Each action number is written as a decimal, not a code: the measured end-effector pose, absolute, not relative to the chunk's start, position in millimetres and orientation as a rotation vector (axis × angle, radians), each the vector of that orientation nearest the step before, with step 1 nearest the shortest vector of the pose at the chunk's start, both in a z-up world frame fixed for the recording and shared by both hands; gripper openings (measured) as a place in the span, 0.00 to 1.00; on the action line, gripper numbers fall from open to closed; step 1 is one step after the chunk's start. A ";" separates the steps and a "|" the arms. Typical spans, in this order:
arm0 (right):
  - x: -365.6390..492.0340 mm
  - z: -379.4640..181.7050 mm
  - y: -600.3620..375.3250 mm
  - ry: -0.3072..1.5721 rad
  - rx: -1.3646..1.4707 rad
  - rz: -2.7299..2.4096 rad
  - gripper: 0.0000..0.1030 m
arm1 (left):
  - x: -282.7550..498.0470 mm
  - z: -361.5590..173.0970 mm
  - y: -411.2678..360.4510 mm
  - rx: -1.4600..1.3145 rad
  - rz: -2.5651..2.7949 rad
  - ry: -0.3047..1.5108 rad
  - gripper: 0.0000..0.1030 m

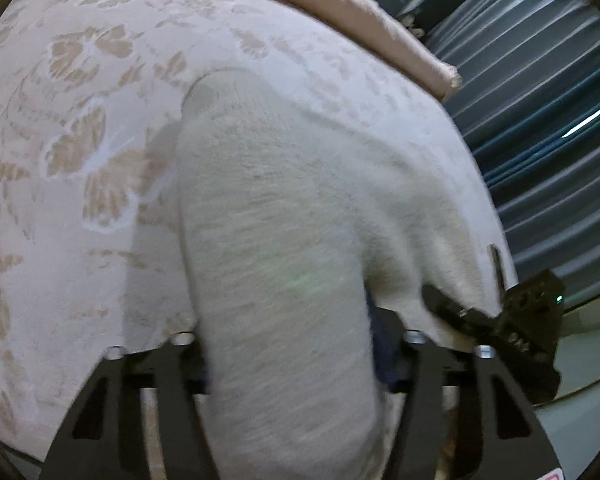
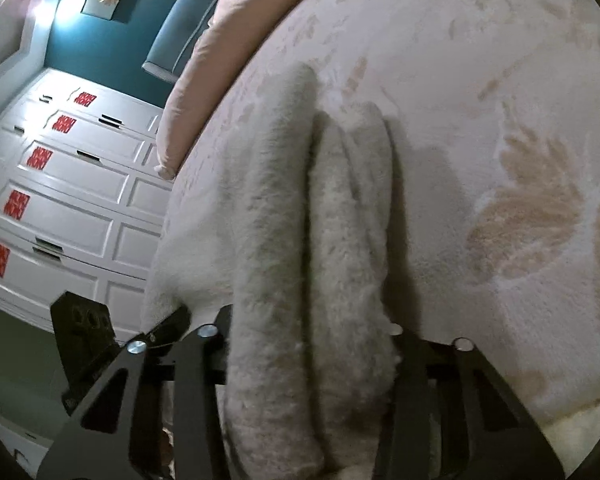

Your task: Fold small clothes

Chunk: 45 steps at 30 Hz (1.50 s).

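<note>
fuzzy matt knit garment [image 1: 284,240] looking soft and napped, bedspread [image 1: 80,200] showing plush woven cloth with raised floral pattern, gripper frames reading as matt black plastic with shiny metal bolts [image 2: 136,346], wardrobe doors [image 2: 72,216] showing smooth white semi-gloss paint

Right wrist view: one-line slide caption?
Right gripper fingers clamp bunched fluffy cream garment on floral bedspread.

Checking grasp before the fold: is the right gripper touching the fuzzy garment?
Touching. The right wrist view shows the garment bunched between the right gripper's fingers, filling the space from side to side with no gap.
</note>
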State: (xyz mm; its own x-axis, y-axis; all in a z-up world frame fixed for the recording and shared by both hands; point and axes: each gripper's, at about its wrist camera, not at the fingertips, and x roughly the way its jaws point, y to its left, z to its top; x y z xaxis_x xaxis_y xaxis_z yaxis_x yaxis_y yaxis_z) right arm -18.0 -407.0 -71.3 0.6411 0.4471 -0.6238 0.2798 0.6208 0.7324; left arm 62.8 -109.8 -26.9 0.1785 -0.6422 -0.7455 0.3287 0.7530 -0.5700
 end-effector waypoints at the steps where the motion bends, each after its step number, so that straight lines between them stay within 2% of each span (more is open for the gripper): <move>1: -19.7 -61.5 -402.2 0.896 0.896 0.112 0.34 | 62.4 -18.9 -108.4 -0.316 -0.721 1.198 0.42; 6: -29.4 15.9 -365.0 0.805 0.720 0.111 0.33 | 54.9 44.0 -97.5 -0.335 -0.827 1.071 0.41; 13: -22.1 132.3 -334.8 0.546 0.665 0.188 0.34 | 63.2 156.7 -46.4 -0.353 -0.935 0.796 0.41; 17: 12.6 154.2 -307.3 0.500 0.657 0.229 0.39 | 87.0 195.3 -4.9 -0.320 -0.889 0.697 0.44; 19: 40.3 140.0 -292.1 0.529 0.681 0.220 0.46 | 109.3 187.8 5.3 -0.295 -0.838 0.707 0.50; 20: 56.1 124.6 -283.9 0.561 0.696 0.211 0.52 | 124.5 173.8 11.0 -0.285 -0.786 0.730 0.55; 21: 76.4 97.5 -274.6 0.615 0.694 0.162 0.55 | 138.7 155.4 14.5 -0.269 -0.734 0.763 0.65; 22: 85.0 79.6 -269.1 0.661 0.700 0.109 0.56 | 156.4 124.6 18.4 -0.234 -0.638 0.831 0.69; 24: 106.4 23.2 -262.1 0.816 0.695 0.000 0.55 | 173.7 77.2 28.4 -0.195 -0.486 0.945 0.67; 25: 107.4 -5.9 -261.4 0.899 0.711 -0.048 0.50 | 176.7 48.7 39.7 -0.196 -0.428 1.018 0.65; 26: 103.4 -16.8 -262.6 0.924 0.734 -0.061 0.50 | 173.4 35.9 48.7 -0.217 -0.417 1.047 0.65; 28: 85.5 -26.3 -263.7 0.912 0.785 -0.037 0.50 | 157.0 23.2 72.0 -0.288 -0.426 1.048 0.65; 31: 66.5 -9.1 -261.4 0.865 0.740 -0.033 0.50 | 137.2 22.0 83.5 -0.298 -0.416 1.034 0.65; 33: 66.9 5.5 -248.0 0.843 0.697 -0.013 0.46 | 130.7 24.3 83.7 -0.295 -0.412 1.027 0.65; 35: 78.2 20.5 -228.8 0.836 0.625 0.024 0.28 | 128.6 26.9 72.9 -0.277 -0.426 1.006 0.65; 38: 98.7 27.0 -192.8 0.862 0.515 0.085 0.11 | 139.7 27.6 59.1 -0.193 -0.431 0.959 0.65; 41: 124.9 6.4 -168.5 0.930 0.319 0.064 0.04 | 155.8 9.1 44.2 -0.086 -0.391 0.998 0.64; 43: 132.4 -16.1 -171.7 0.983 0.244 0.002 0.00 | 164.7 -12.0 44.9 -0.069 -0.360 1.060 0.57; 45: 134.5 -41.1 -189.0 1.017 0.238 -0.047 0.00 | 169.3 -32.6 49.7 -0.069 -0.339 1.118 0.58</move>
State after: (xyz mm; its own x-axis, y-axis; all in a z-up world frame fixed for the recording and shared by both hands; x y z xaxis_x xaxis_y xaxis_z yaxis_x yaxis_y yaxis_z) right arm 134.5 -189.0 -41.1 0.5275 0.0717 -0.8465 0.1489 0.9732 0.1751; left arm 169.3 49.7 -32.6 0.3918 -0.3015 -0.8692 0.2326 0.9466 -0.2234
